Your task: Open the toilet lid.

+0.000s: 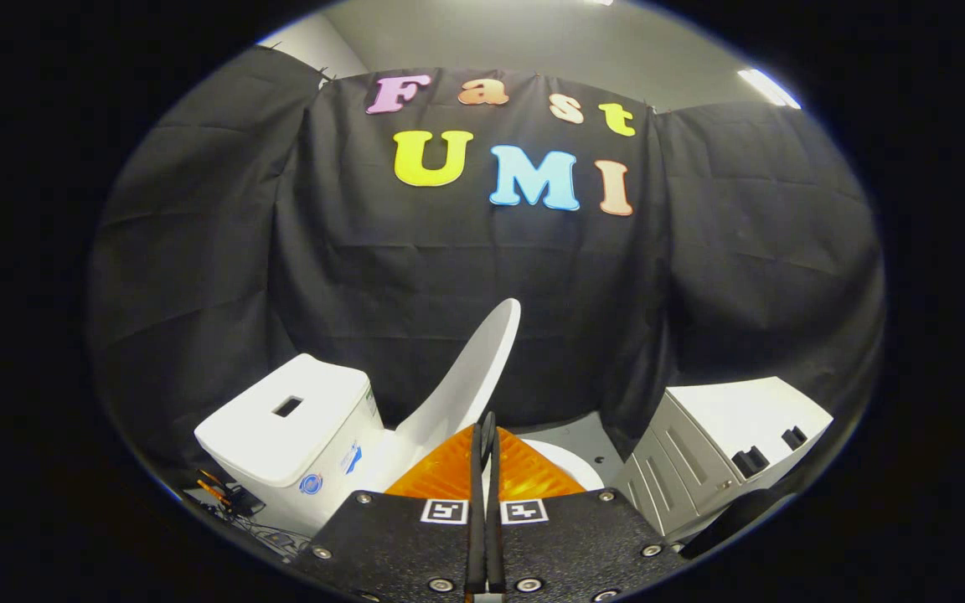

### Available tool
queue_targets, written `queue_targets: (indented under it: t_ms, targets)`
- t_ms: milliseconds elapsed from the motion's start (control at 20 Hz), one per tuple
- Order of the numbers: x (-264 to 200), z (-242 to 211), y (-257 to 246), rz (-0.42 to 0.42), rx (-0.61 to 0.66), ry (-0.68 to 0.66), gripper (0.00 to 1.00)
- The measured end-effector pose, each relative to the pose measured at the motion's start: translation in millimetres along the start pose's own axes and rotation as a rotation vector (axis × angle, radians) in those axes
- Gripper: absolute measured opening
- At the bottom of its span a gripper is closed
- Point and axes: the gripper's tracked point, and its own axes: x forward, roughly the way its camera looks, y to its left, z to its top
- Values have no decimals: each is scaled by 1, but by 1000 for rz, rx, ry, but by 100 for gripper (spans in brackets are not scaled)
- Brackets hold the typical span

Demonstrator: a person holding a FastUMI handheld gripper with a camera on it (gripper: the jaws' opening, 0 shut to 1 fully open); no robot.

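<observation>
Black booth wall (466, 276), toilet lid (470, 377) raised, gripper (487, 431) closed.

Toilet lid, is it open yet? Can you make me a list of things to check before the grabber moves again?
1. Toilet lid raised off the bowl, tilted up toward the tank: ok.
2. Lid leaning fully back on the tank: not ok.
3. Gripper fingers closed together, nothing between them: ok.
4. Fingertips touching the lid: cannot tell.
5. White cabinet standing apart from the lid: ok.

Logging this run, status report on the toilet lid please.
Tool shut, fingers together, gripping nothing. Toilet lid raised, leaning toward tank. Nothing in the way.
</observation>
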Motion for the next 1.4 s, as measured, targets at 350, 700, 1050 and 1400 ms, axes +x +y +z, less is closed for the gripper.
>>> queue_targets:
  t_ms: [350,700,1050,1400]
  targets:
    - [-4,22,43,48,-29,-55,0]
    - [-9,39,90,103,-47,-88,0]
    - [-11,49,130,164,-61,-108,0]
    - [-12,53,178,222,-139,-123,0]
